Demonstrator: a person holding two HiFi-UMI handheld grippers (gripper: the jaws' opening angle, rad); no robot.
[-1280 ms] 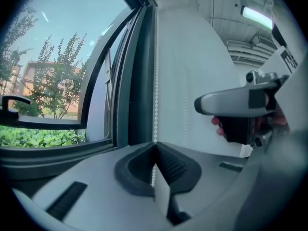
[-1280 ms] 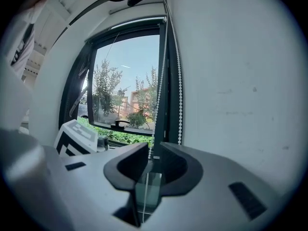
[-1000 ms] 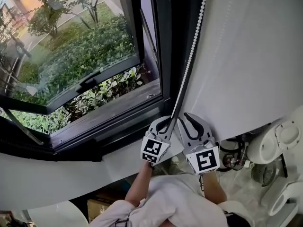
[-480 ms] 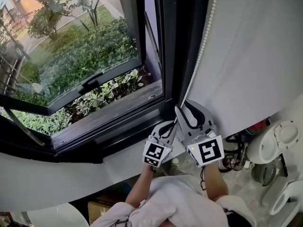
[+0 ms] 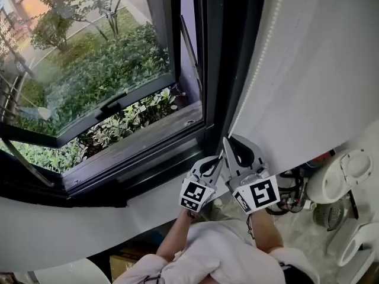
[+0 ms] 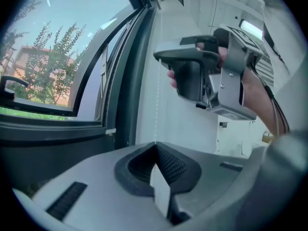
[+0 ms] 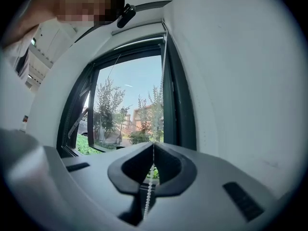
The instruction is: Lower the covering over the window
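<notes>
A white bead chain [image 5: 260, 58] hangs down the right side of the dark window frame [image 5: 213, 52]. My right gripper [image 5: 227, 142] holds the chain higher up; its jaws have just been closing and now stand shut on the chain [image 7: 148, 189], which runs between them. My left gripper [image 5: 215, 160] sits just below and to the left, shut, and the chain [image 6: 158, 81] rises straight from its tips [image 6: 156, 144]. The right gripper [image 6: 192, 76] shows above in the left gripper view. The covering itself is not clearly in view.
The window sash [image 5: 112, 102] stands tilted open over green shrubs. A white wall [image 5: 320, 70] runs along the right of the chain. A white ledge [image 5: 89, 223] lies under the window. White appliances and cables [image 5: 346, 176] stand on the floor at the right.
The right gripper, open before, rose a little along the chain and closed on it. The left gripper sank slightly, still shut.
</notes>
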